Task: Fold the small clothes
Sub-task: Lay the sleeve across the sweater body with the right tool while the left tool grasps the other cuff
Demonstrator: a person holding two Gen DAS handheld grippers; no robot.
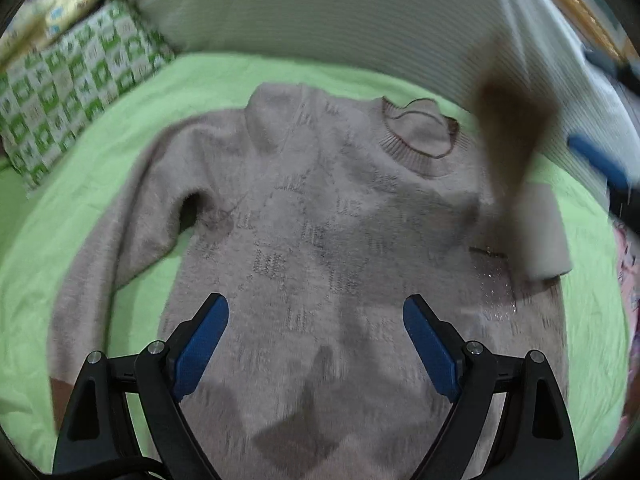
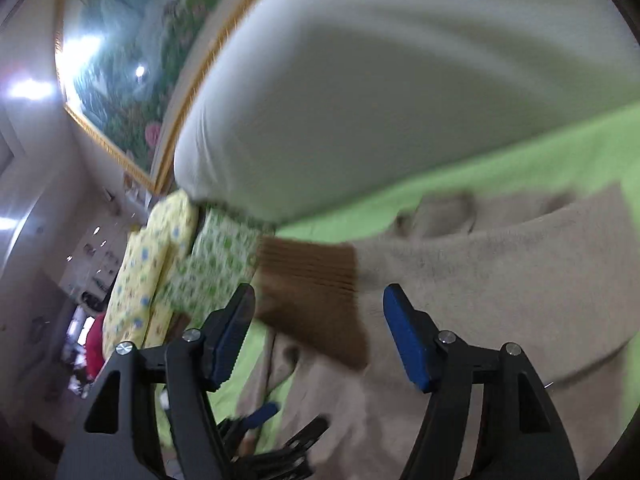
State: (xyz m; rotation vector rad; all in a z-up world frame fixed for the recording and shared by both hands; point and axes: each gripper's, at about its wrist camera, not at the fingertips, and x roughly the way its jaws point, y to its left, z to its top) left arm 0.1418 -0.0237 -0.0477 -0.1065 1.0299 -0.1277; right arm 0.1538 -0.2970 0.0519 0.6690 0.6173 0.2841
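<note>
A small beige fuzzy sweater [image 1: 320, 240] lies front up on the green sheet [image 1: 80, 208], collar [image 1: 420, 136] toward the headboard. Its left sleeve lies along the body. Its right sleeve, with a brown ribbed cuff [image 1: 512, 120], is in the air, blurred, over the sweater's right side. My left gripper [image 1: 316, 340] is open and empty above the sweater's lower body. My right gripper [image 2: 316, 332] is open; the brown cuff [image 2: 312, 280] and sleeve [image 2: 480, 260] lie just ahead of its fingers, apart from the pads. The right gripper's blue pad [image 1: 600, 160] shows at the left view's right edge.
A white padded headboard [image 1: 340, 12] stands behind the sweater. A green-and-white checked pillow [image 1: 72, 92] and a yellow patterned pillow [image 2: 148, 268] lie at the bed's left end. A framed painting [image 2: 120, 60] hangs on the wall.
</note>
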